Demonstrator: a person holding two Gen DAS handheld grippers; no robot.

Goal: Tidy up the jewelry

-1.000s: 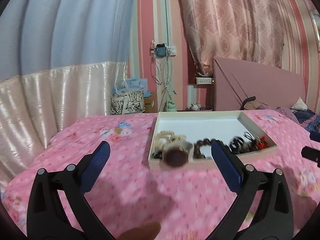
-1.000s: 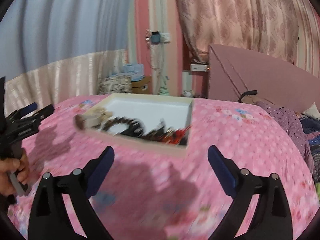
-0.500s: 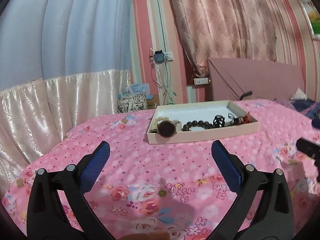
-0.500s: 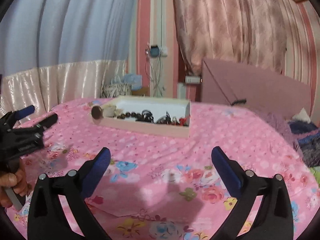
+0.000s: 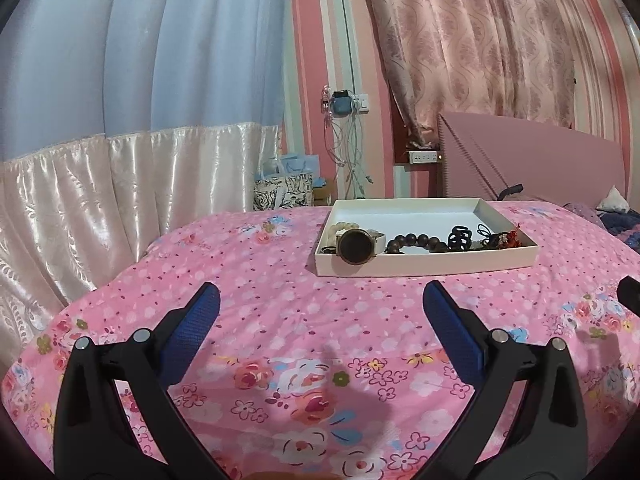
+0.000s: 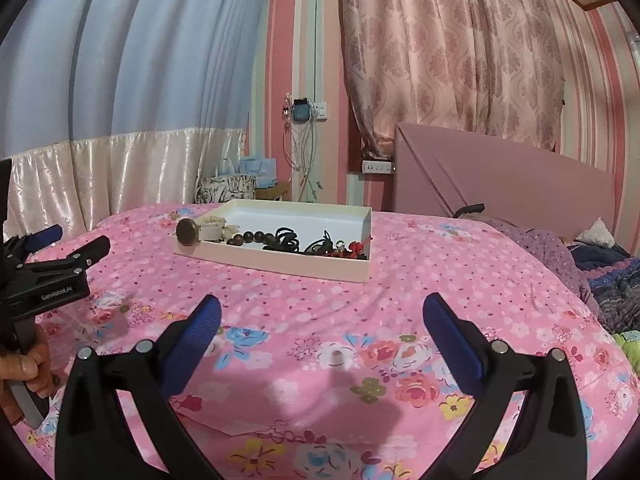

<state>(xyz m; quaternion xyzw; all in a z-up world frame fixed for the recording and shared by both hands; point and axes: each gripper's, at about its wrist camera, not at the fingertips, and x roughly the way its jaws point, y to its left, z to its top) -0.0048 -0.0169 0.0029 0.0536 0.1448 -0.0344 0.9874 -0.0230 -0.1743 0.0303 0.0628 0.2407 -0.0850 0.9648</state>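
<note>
A shallow white tray [image 5: 424, 268] lies on the bed, some way ahead of both grippers. Along its near side lie a round dark-faced watch [image 5: 354, 247], pale beads [image 5: 346, 226], a dark bead bracelet [image 5: 416, 242], a black hair clip [image 5: 460, 239] and a red charm [image 5: 512, 238]. My left gripper [image 5: 320, 292] is open and holds nothing. My right gripper [image 6: 323, 303] is also wide open and empty, with the tray [image 6: 280, 262] ahead of it to the left. In the right wrist view the left gripper [image 6: 80, 238] shows at the left edge, held by a hand [image 6: 24, 368].
A pink floral bedspread [image 5: 280, 292] covers the bed under both grippers. A pink headboard [image 5: 540, 164] stands behind the tray, and purple bedding [image 6: 560, 248] is heaped at the right. Bags [image 5: 284, 194] and hanging cables [image 5: 344, 152] sit beyond the bed's far edge.
Both grippers have drawn back from the tray, which now looks smaller and farther off. Nearly all of that happened in the first half second; since then the views hardly differ.
</note>
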